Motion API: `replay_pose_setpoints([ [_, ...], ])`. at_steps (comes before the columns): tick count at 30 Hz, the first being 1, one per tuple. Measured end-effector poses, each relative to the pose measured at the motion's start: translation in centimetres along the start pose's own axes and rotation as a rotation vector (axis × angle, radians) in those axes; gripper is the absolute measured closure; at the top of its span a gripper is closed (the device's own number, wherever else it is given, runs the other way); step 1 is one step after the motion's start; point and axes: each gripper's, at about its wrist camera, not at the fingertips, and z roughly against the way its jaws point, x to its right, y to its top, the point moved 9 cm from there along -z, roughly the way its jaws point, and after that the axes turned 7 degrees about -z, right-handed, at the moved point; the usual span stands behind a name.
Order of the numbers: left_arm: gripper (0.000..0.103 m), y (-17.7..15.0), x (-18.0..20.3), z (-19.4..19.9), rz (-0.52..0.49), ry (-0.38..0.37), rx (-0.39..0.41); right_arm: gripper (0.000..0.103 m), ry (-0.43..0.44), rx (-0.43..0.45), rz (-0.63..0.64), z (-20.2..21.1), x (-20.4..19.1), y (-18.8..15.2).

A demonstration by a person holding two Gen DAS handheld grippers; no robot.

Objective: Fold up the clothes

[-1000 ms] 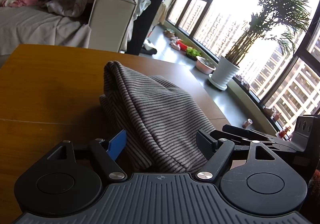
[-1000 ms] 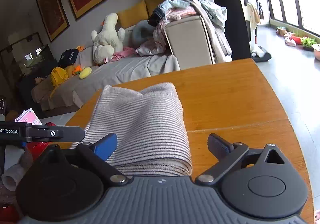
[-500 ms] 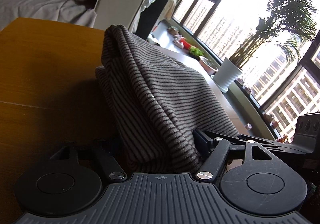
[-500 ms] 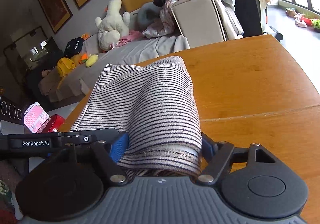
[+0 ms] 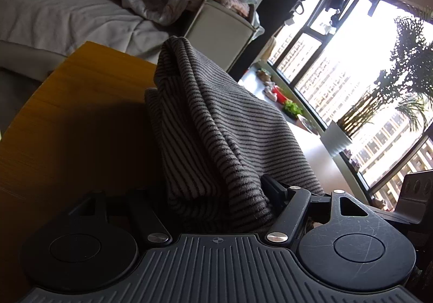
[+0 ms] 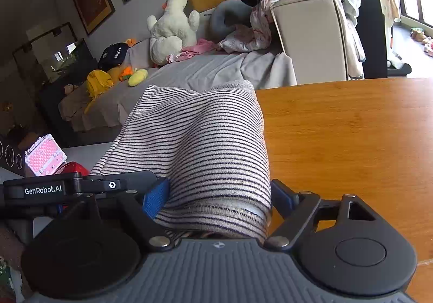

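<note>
A: Where is the striped shirt (image 6: 205, 146)?

B: Bunched up over the wooden table (image 6: 351, 127), both near corners gripped. In the left view the shirt (image 5: 216, 135) rises in a fold above the table (image 5: 81, 102).

A: The right gripper (image 6: 216, 203)?

B: Jaws pinch the hemmed edge, blue pad pressed to the cloth, pointing level across the table toward the bed (image 6: 205, 73).

A: And the left gripper (image 5: 216, 200)?

B: Pinching the shirt too, tilted upward; the cloth hides its left finger. The other gripper's body sits just beside it. Beyond the table stands a potted palm (image 5: 379, 102) by the window.
</note>
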Motion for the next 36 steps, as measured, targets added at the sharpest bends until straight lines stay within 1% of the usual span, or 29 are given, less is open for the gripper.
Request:
replay_pose_setpoints([
  [4, 0.029, 0.39, -0.36, -0.01, -0.011, 0.013, 0.026, 0.017, 0.004, -0.003, -0.004, -1.21, -0.44, 0.45],
  [25, 0.028, 0.45, -0.4, -0.15, -0.022, 0.014, 0.032, 0.01, -0.007, 0.008, -0.014, -1.12, -0.15, 0.41],
  [31, 0.024, 0.5, -0.24, -0.11, -0.034, 0.028, 0.041, 0.008, -0.001, 0.011, -0.024, -1.03, 0.08, 0.52],
  [36, 0.023, 0.51, -0.12, -0.13, -0.037, 0.031, 0.042, 0.006, 0.002, 0.01, -0.026, -1.06, 0.09, 0.57],
])
